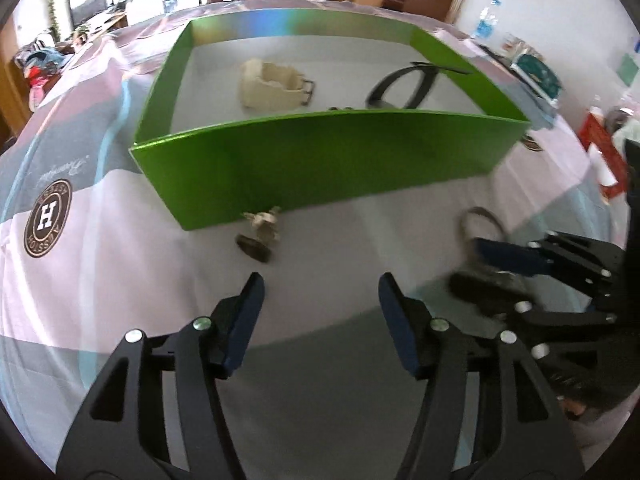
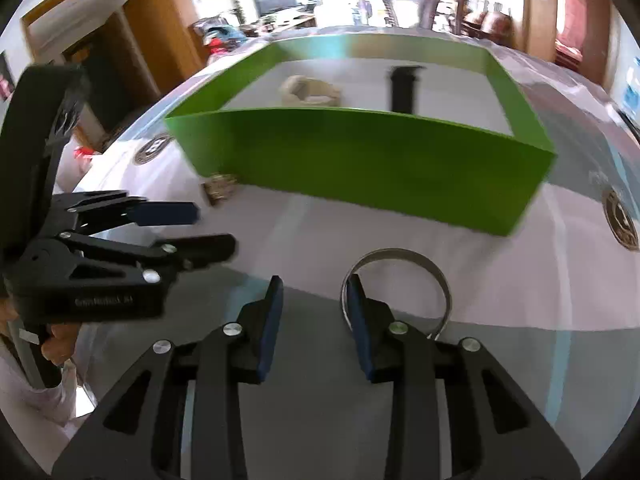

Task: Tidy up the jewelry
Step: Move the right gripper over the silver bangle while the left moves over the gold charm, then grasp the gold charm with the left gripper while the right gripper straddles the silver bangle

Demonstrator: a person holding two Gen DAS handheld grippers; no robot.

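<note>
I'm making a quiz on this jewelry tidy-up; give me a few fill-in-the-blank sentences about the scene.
1. The box has ____ walls.
2. The cream strap lies ____ the box.
3. The silver bangle rests on the ____, outside the box.
4. Nothing is between the pads of the left claw, so it is ____.

Missing: green; inside; tablecloth; open

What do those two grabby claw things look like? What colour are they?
Both look alike. The left gripper and the right gripper are black plastic, with angular arms that have triangle-shaped holes, round silver bolts at the joints, and flat dark blue pads on the fingers. The right wrist view shows faint pale lettering, too blurred to read, on the left gripper's side. A light sleeve shows beneath it.
</note>
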